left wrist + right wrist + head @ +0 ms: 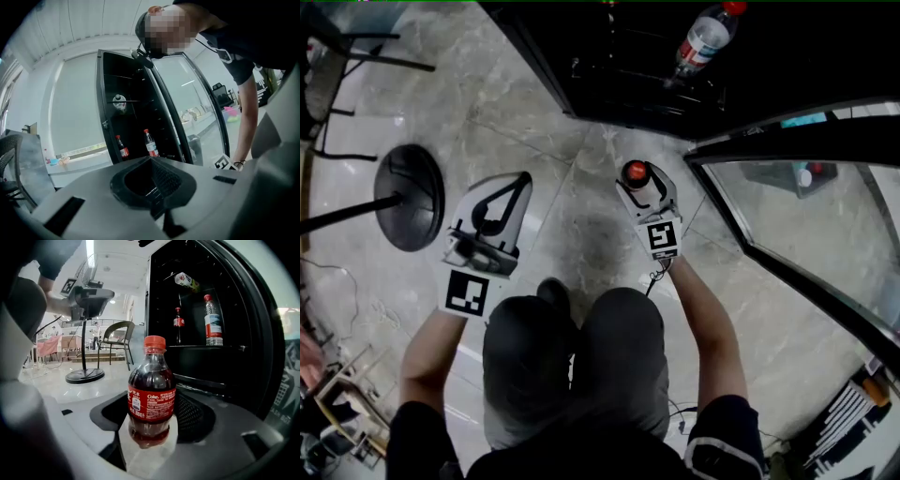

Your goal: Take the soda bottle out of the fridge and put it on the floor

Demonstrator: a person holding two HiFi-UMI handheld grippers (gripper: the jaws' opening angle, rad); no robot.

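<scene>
The person is crouching over a glossy marble floor (534,84), holding a gripper in each hand in front of an open black fridge (628,56). The right gripper (645,189) is clenching a small cola bottle (151,397). In the right gripper view its jaws are pressing against both sides of the bottle, just below the red label. The bottle is standing upright with its red cap on top, out of the fridge and low over the floor. Its base is mirroring in the tile, and I cannot tell whether it is touching the floor.

The left gripper (521,180) is hovering to the left of the right one, well apart from it, pointing towards the fridge. Its jaws are closed on each other, with nothing between them.

Inside the fridge, a second small cola bottle (123,147) and a clear water bottle (151,144) are standing side by side on a lower shelf. Another bottle (119,102) is lying on its side on a higher shelf. The fridge's glass door (806,216) is swinging out to the right, near the person's right arm.

On the far left a round black stand base (411,195) is sitting on the floor, and a chair (116,338) is standing beyond it.
</scene>
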